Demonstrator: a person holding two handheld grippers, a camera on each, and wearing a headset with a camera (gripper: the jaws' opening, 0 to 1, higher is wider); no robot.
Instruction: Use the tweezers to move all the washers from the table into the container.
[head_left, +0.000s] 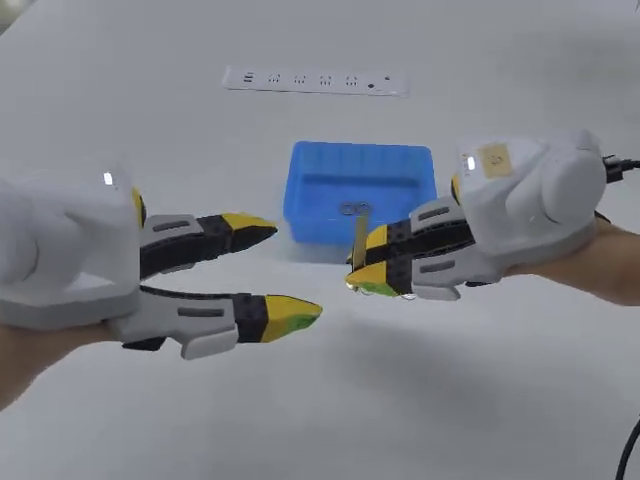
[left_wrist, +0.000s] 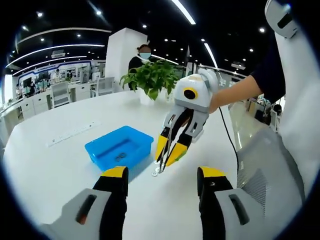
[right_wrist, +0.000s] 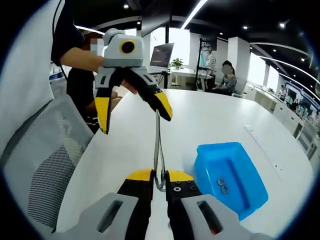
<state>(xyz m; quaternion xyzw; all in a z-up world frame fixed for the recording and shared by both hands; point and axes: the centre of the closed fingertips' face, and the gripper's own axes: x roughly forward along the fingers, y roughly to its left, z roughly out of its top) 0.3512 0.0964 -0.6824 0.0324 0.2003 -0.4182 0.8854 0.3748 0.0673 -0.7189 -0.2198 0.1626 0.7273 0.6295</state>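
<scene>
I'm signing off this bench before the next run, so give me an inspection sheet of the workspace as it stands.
Surface: white table, smooth.
Job's things: blue container with two washers inside; tweezers with a small ring at their tips, likely a washer.
Clutter: power strip beyond the container.
Grippers: left gripper open, holding nothing; right gripper shut on the tweezers.
Cables: black cable on the right, below the person's arm.
Surroundings: potted plant, mesh chair, people at desks in an open office.
</scene>
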